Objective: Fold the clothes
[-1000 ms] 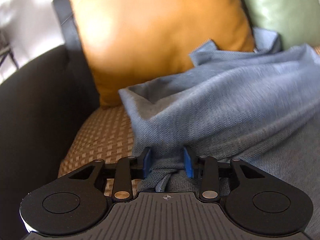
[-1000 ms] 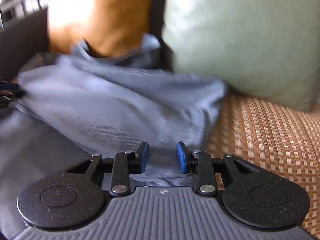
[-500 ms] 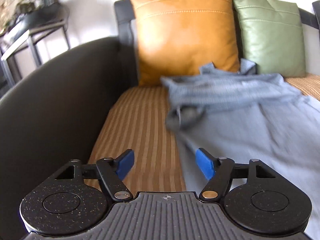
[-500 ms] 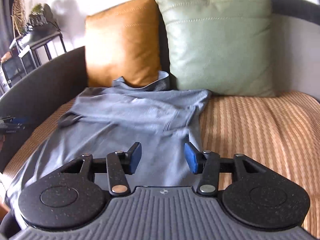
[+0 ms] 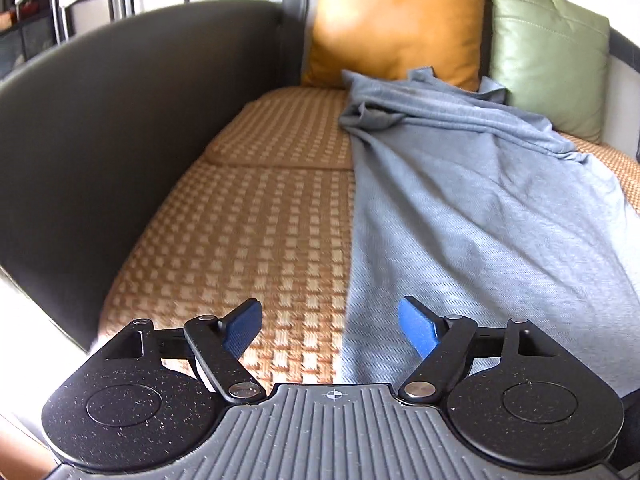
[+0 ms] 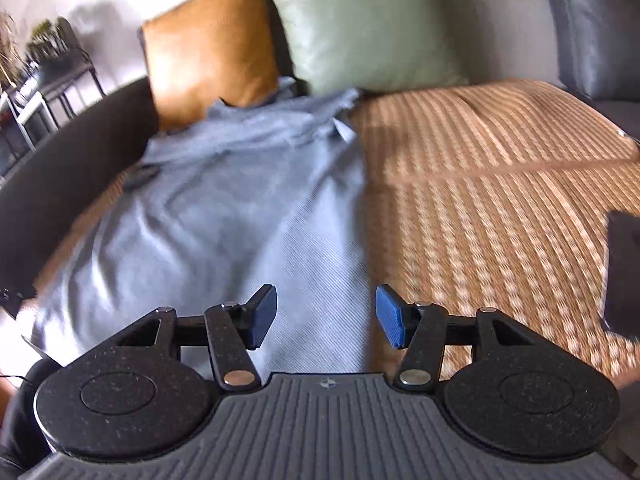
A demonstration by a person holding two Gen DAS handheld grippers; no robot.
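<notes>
A blue-grey garment (image 5: 472, 200) lies lengthwise on the woven sofa seat (image 5: 256, 216), its far end bunched against the cushions. My left gripper (image 5: 330, 326) hovers over the garment's near left edge, jaws opening, nothing between its blue pads. In the right wrist view the same garment (image 6: 240, 208) fills the left half. My right gripper (image 6: 326, 316) hangs above its near right edge, jaws opening, with no cloth pinched.
An orange cushion (image 5: 396, 20) and a green cushion (image 5: 548, 44) lean on the sofa back. A dark armrest (image 5: 100, 128) bounds the left side. A grey cushion (image 6: 592, 24) stands far right, and a dark flat object (image 6: 622, 272) lies on the seat at the right edge.
Both grippers let go of the garment's far end, opened wide, and pulled back toward the near edge of the seat. The garment now lies stretched out along the sofa.
</notes>
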